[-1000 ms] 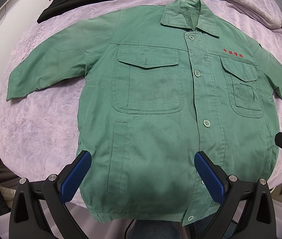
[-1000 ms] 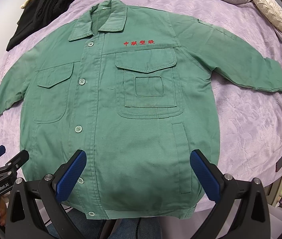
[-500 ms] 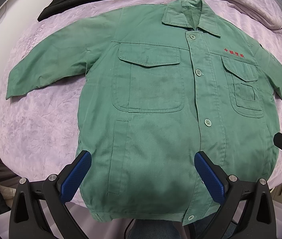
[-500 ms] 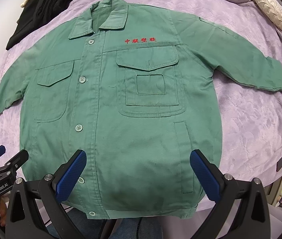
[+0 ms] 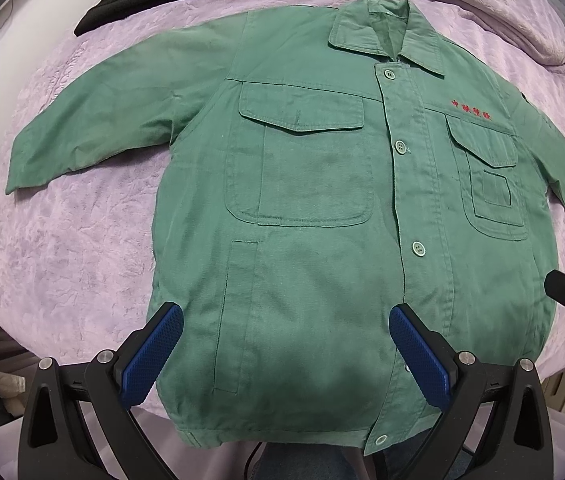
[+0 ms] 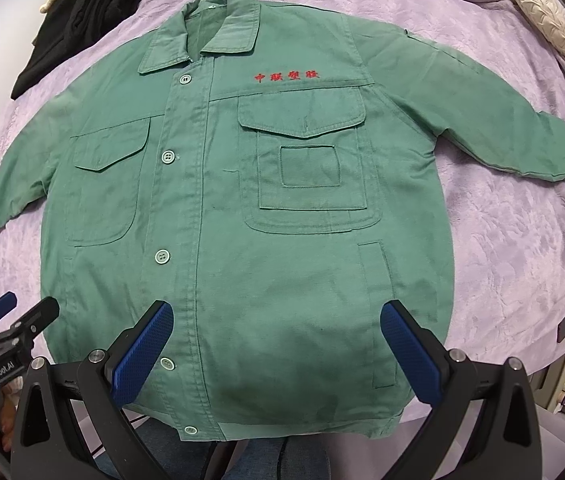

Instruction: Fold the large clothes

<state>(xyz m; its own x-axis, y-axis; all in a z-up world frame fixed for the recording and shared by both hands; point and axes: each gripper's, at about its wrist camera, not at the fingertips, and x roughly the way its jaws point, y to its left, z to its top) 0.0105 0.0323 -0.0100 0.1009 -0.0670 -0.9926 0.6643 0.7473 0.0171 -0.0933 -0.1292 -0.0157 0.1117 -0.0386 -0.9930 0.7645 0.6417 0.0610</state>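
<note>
I am holding my left gripper (image 5: 286, 350) spread wide and empty above the lower hem of the green work jacket (image 5: 322, 220), and my right gripper (image 6: 276, 346) is hovering just as wide apart and empty over the same hem, a little further along. The jacket is lying buttoned, front up and flat, on the lilac bedspread (image 6: 522, 240), both sleeves stretching outward and the collar pointing away from me, red embroidered characters (image 6: 286, 76) showing above one chest pocket. Black clothing (image 6: 74, 28) is sitting beyond the collar, and a cream cushion (image 6: 554, 36) is resting at the far corner
</note>
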